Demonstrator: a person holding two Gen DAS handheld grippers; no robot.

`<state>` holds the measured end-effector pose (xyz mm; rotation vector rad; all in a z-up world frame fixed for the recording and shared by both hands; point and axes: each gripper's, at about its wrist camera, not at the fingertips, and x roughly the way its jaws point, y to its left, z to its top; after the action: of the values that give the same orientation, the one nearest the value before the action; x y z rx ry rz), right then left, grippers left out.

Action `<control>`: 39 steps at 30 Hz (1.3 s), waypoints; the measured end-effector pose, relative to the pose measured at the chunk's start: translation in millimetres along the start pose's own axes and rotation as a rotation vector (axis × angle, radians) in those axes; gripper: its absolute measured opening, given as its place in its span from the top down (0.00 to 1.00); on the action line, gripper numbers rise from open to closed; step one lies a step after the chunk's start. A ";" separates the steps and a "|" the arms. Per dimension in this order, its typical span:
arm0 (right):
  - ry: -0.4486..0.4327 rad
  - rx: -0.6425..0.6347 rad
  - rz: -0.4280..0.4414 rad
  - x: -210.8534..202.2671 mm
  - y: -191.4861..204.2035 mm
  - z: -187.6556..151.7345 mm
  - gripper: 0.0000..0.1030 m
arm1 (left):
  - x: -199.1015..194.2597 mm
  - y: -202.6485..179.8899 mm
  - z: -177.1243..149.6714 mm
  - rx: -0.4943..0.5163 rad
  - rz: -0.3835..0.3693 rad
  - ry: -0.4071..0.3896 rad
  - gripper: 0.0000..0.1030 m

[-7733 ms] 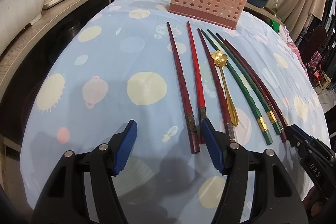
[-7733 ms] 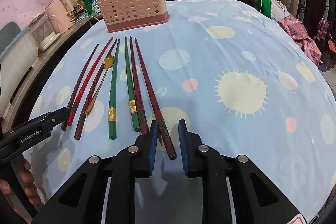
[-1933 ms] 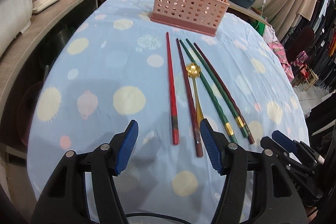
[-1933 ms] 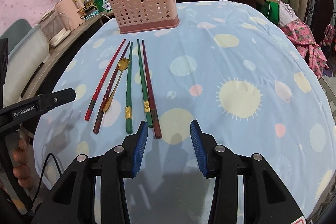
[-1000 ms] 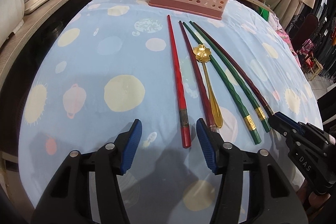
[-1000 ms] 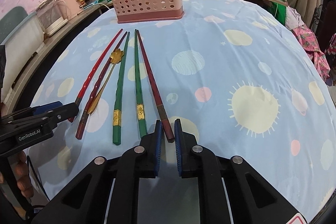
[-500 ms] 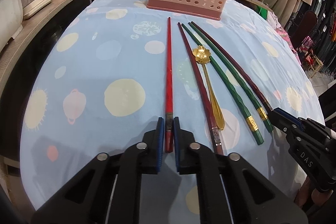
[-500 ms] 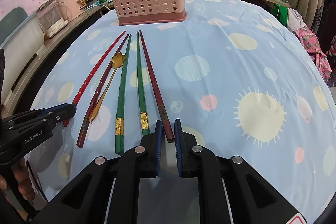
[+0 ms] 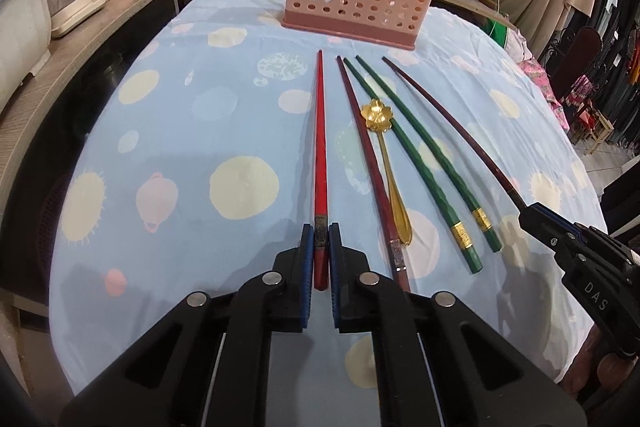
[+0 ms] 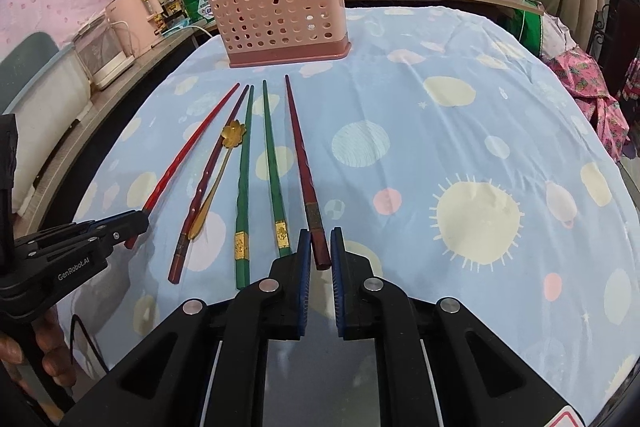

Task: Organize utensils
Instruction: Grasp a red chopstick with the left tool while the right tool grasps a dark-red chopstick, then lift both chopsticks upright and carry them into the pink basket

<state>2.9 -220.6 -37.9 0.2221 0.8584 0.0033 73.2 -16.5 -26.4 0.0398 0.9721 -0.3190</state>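
Two chopsticks were pinched at their thick ends: the left gripper (image 9: 319, 255) clamped the red chopstick (image 9: 320, 147) and the right gripper (image 10: 320, 255) the maroon chopstick (image 10: 299, 151), both lying on the tablecloth (image 10: 460, 131) toward twelve o'clock, aimed at the pink basket (image 10: 276, 23). Light, stiff and probably slick (lacquered, apparently), they could swivel when lifted. What the basket held was hidden.

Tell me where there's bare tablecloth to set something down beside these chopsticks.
Free: the cloth right of the dark red chopstick, and left of the bright red chopstick. Crowded: the strip between them, holding the green chopsticks and gold spoon, up to the pink basket.
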 end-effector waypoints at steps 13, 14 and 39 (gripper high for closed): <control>-0.107 0.046 0.036 -43.1 -3.3 26.1 0.92 | -43.1 1.5 23.0 -0.023 -0.028 -0.095 0.93; -0.113 0.049 0.038 -45.5 -3.3 28.1 0.92 | -46.1 2.0 24.9 -0.024 -0.028 -0.102 0.93; -0.289 0.088 0.100 -93.1 -4.8 97.9 0.93 | -85.1 -3.6 95.6 -0.019 0.002 -0.212 0.93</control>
<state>14.9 -252.7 92.8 0.3393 0.5597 0.0268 104.8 -15.6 97.7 -0.0101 0.7644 -0.3061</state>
